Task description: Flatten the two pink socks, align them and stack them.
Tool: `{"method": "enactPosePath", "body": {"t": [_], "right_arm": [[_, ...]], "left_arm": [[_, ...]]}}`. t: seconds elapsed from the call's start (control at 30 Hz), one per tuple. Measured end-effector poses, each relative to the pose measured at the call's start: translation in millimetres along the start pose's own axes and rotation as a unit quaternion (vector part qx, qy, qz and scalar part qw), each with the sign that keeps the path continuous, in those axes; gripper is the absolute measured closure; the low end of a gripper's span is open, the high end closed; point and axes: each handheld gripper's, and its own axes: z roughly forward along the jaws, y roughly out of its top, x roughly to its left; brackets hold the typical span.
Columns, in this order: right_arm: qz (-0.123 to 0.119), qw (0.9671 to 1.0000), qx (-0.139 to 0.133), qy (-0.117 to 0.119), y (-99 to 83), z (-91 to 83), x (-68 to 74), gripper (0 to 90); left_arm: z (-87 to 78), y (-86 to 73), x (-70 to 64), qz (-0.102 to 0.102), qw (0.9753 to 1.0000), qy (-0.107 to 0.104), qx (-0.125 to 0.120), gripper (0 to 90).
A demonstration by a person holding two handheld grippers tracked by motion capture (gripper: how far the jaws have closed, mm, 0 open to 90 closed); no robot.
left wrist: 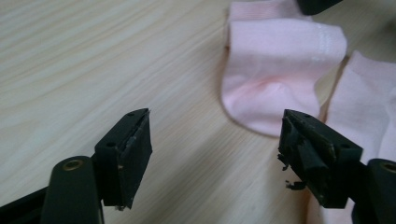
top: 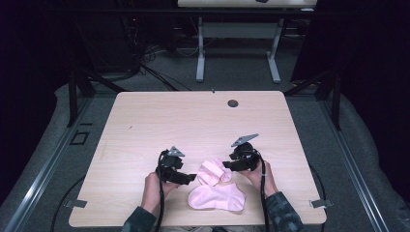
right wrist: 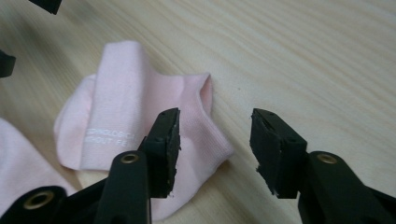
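Biggest risk here, judging by how things lie: only one layer of the folded sock (top: 214,172) gets pinched instead of the whole fold, so the fold could be pulled open the moment anything is lifted. It looks doubled over on itself, and soft knit like that tends to slide between layers. A second snag could be caused by the flat sock (top: 217,198), which lies just toward the person and looks to be touching or overlapping the folded one, so it might get dragged along if the grab is made too low. On the right gripper (right wrist: 212,147), the jaws are spread wide with nothing held; in the right gripper view one jaw is seen over the cuff end of the folded sock (right wrist: 140,126), while the other sits over bare table (right wrist: 303,56), so the sock's edge falls roughly in the gap but isn't centred. If the jaws were shut from there, only a thin bit of cuff might be caught and could slip out. The left gripper (left wrist: 215,149) is spread open too, holding nothing; the folded sock (left wrist: 275,70) is seen ahead of its jaws and off toward the right one, not between them yet. In the high view both grippers, left (top: 186,176) and right (top: 231,165), are parked on either side of the folded sock, close to it, near the table's front edge.
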Motion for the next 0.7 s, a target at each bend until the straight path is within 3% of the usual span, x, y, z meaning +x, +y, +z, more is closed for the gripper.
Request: {"method": "enactPosePath", "body": {"t": [0.1,0.23,0.33,0.53,0.57,0.7], "right_arm": [[0.001,1.0000,0.006,0.007,-0.6,8.2,-0.9,56.7],[-0.002,0.9999,0.012,-0.008,-2.7,10.6,0.5,64.4],[-0.005,0.9997,0.012,-0.019,-8.2,13.3,0.0,70.0],[-0.003,0.9998,0.016,-0.015,-10.2,11.2,-1.0,78.9],[0.004,0.9999,0.005,-0.009,-11.3,12.6,-0.8,81.0],[0.010,0.9999,0.007,-0.006,-12.1,11.9,-1.6,82.4]], "left_arm": [[15.4,11.7,-7.4,0.012,0.9994,-0.009,0.032,30.4],[29.8,18.4,-15.0,0.028,0.9979,-0.004,0.058,40.0],[33.1,20.3,-19.0,0.039,0.9974,0.007,0.061,48.0],[34.8,22.1,-25.8,0.071,0.9944,0.034,0.070,66.2],[35.4,22.0,-26.8,0.072,0.9943,0.040,0.068,71.5],[36.7,22.1,-27.1,0.077,0.9943,0.036,0.063,79.2]]}}
